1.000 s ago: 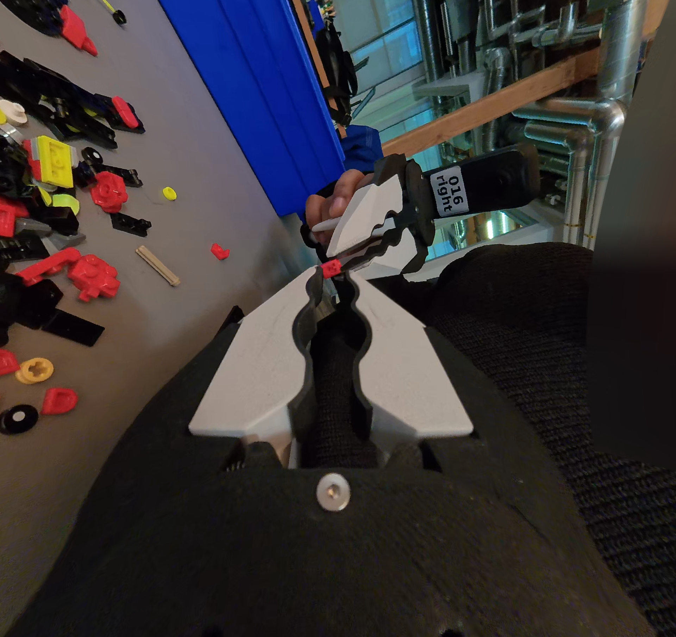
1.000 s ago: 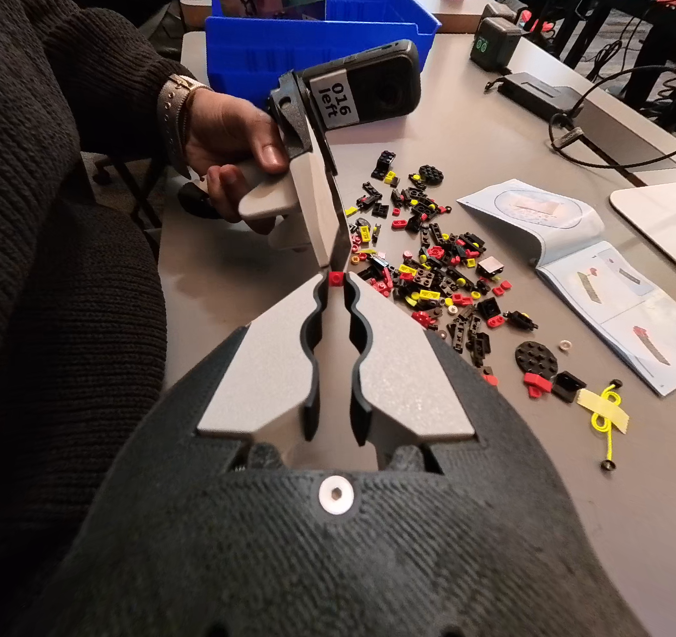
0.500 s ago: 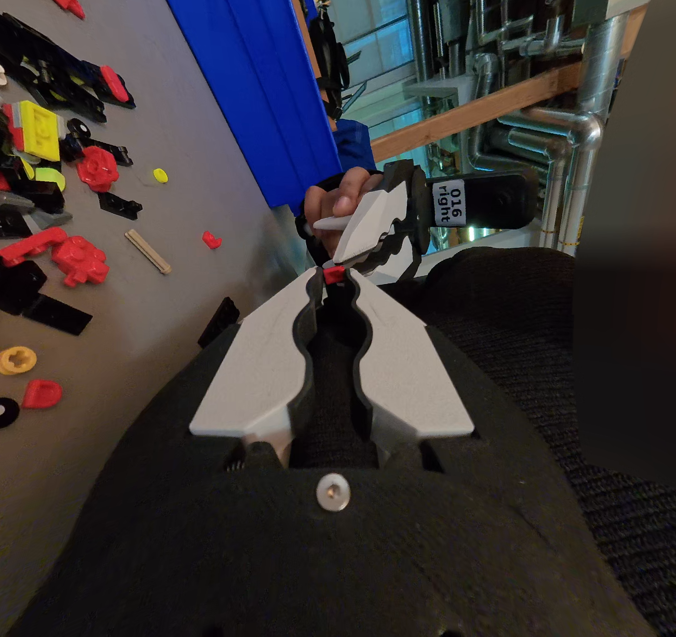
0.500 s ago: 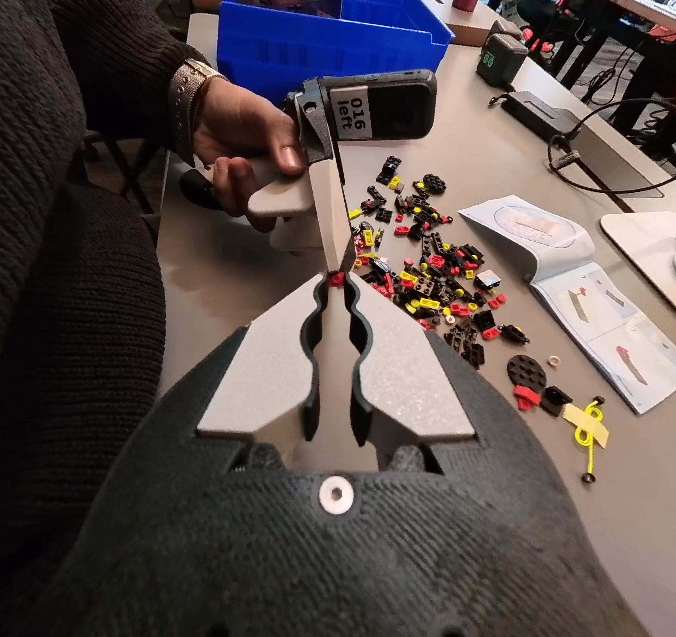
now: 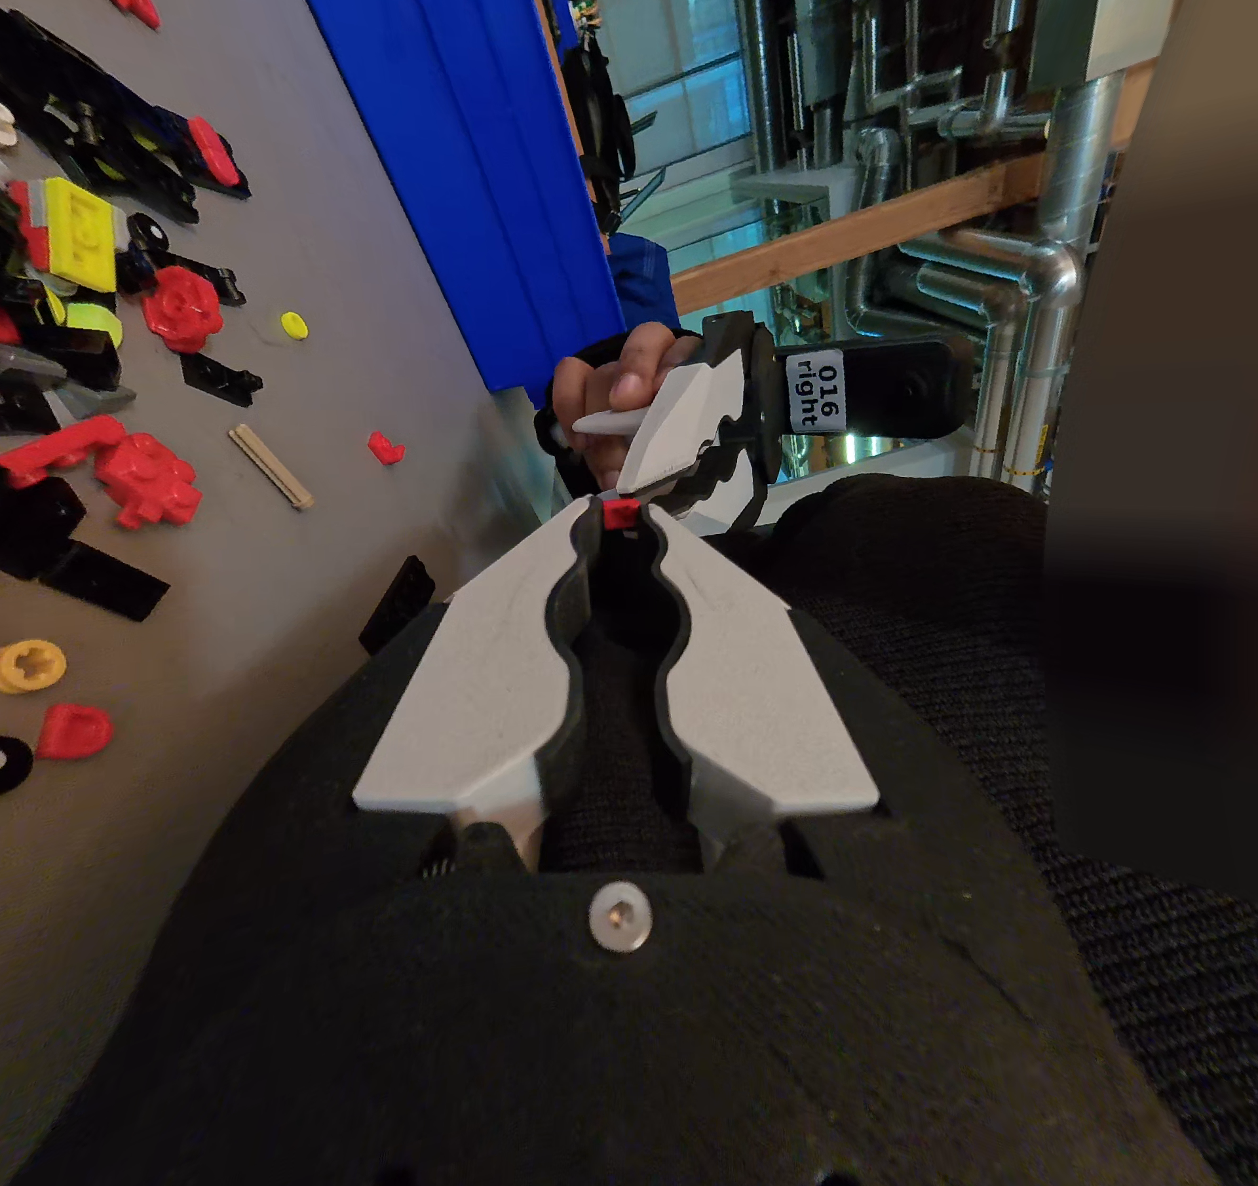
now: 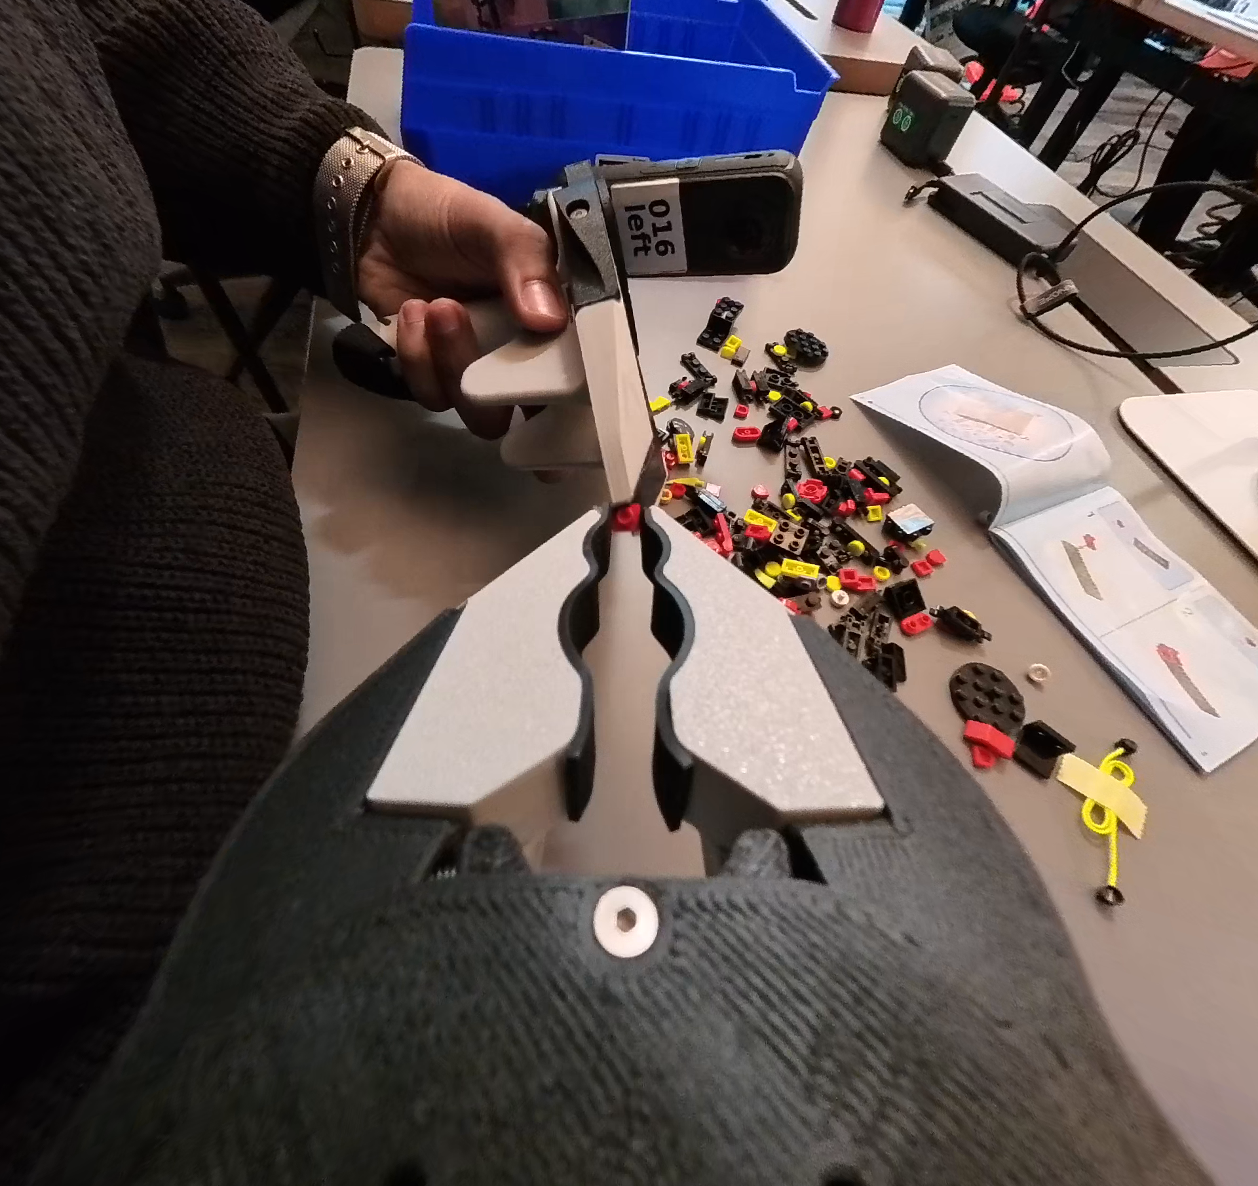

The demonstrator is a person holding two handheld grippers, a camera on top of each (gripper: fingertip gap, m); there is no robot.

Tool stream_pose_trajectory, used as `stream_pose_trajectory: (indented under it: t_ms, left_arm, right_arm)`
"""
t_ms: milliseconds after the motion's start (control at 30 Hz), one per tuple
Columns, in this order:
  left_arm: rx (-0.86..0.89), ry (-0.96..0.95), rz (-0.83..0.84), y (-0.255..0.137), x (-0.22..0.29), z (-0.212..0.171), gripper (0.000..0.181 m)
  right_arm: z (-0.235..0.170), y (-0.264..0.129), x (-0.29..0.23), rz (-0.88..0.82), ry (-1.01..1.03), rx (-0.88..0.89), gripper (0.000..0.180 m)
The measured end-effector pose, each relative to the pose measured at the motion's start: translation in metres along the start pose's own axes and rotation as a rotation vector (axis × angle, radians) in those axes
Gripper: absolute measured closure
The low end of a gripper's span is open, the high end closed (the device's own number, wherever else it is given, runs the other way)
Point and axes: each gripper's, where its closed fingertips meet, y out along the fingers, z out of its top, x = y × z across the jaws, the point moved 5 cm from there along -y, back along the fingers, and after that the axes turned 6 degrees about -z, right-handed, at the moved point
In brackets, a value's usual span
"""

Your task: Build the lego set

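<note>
A small red lego piece (image 6: 626,517) sits pinched between the tips of my right gripper (image 6: 625,521), above the table's near edge. My left gripper (image 6: 623,498) comes down from above, edge-on, and its tips touch the red piece. In the left wrist view the red piece (image 5: 619,515) lies between the tips of my left gripper (image 5: 619,510), with a small grey piece (image 5: 630,532) just behind it. The right gripper (image 5: 623,491) meets it from the upper right. Whether the two pieces are joined is hidden.
A pile of loose black, red and yellow pieces (image 6: 803,527) lies on the grey table (image 6: 422,540); it also shows in the left wrist view (image 5: 102,336). An open instruction booklet (image 6: 1089,540) and a yellow cord (image 6: 1103,806) lie to the right. A blue bin (image 6: 613,98) stands behind. The grippers are tip to tip, or close to it.
The two grippers have closed in on each other. The red piece, held just above my left gripper's tips before, now sits between them. Both stay shut.
</note>
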Motion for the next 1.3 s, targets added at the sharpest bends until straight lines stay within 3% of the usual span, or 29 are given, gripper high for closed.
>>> stream_pose_trajectory:
  t_ms: [1300]
  left_arm:
    - [0.018,-0.113,-0.183,0.005,0.013,-0.002,0.173]
  right_arm:
    - [0.014,-0.007,-0.001,0.007,-0.002,0.099,0.174]
